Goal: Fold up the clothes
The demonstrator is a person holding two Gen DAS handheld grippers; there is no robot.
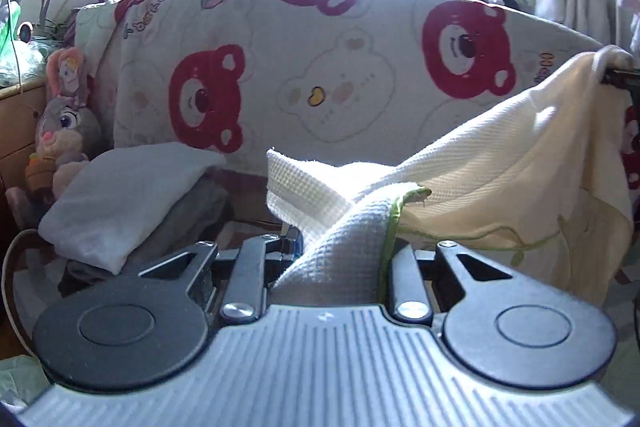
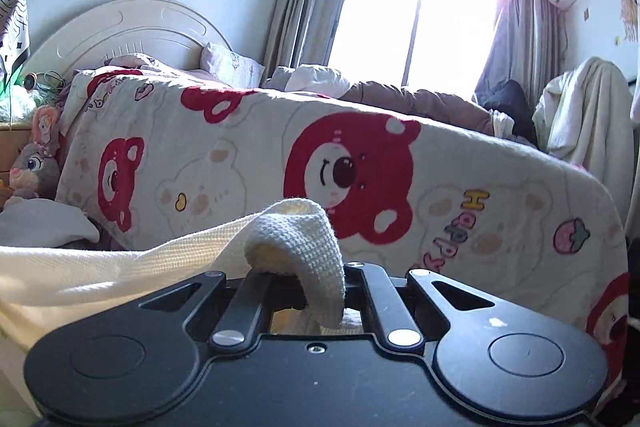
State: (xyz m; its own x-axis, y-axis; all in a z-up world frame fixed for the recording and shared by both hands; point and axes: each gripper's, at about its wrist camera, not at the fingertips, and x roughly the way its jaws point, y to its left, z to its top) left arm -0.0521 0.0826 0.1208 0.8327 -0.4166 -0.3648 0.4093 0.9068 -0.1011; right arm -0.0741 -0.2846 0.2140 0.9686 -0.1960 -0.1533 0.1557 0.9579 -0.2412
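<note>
Holding cream waffle garment (image 1: 500, 163) aloft, left gripper (image 1: 340, 255) and right gripper (image 2: 316, 291) jaws clamped on its corners.
Thin bite on right: corner could slip, dropping the spread.

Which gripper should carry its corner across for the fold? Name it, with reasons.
Probably right. The right gripper pinches just a small corner of the cream garment; the left gripper clamps a thick bunch, better as anchor.
</note>
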